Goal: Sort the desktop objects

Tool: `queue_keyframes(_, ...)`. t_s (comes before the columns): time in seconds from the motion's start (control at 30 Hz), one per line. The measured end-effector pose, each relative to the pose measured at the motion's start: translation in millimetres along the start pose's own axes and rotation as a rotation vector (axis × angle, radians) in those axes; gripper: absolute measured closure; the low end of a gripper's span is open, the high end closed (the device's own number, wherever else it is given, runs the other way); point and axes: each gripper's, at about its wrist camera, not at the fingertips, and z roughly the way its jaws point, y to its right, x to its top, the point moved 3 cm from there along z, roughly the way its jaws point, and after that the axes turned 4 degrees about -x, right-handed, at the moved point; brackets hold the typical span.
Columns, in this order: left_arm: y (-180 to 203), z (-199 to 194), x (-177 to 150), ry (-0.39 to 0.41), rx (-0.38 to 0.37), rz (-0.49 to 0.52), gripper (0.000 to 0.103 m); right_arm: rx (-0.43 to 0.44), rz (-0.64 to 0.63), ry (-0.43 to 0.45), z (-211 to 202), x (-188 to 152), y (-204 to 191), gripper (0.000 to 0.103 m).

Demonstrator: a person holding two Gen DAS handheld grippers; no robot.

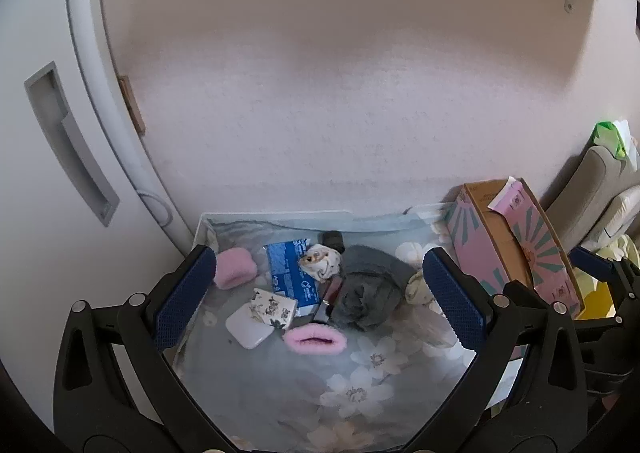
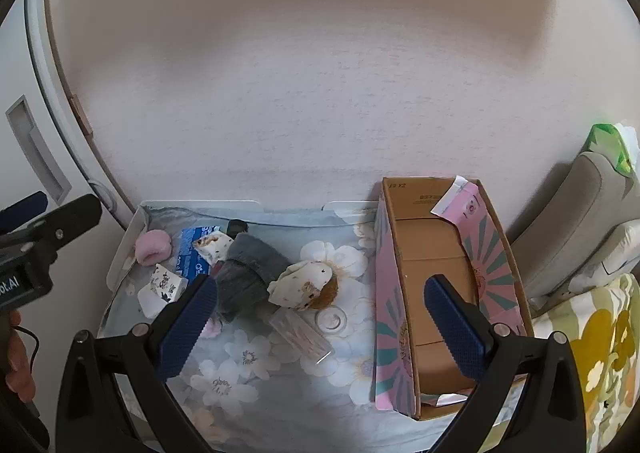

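Both grippers, left (image 1: 316,289) and right (image 2: 320,313), are held wide open and empty. Left of the cardboard box (image 2: 436,273), the grey sock (image 2: 248,273) is judged soft and light; its bunched middle should be pinched.

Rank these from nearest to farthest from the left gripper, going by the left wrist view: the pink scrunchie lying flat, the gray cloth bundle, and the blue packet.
1. Pink scrunchie, front center.
2. Gray cloth bundle, right of center.
3. Blue packet, behind, toward the wall.
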Motion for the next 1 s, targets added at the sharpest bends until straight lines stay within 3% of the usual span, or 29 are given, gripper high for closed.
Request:
queue_keyframes(0.53, -6, 1, 0, -0.004, -0.018, -0.005, 0.0, 0.02, -0.006, 0.017, -2, 2, -3, 0.0)
queue_keyframes(1.0, -33, -5, 2, 0.015, -0.001, -0.045, 0.0, 0.028, -0.003, 0.026, -6, 0, -1, 0.0)
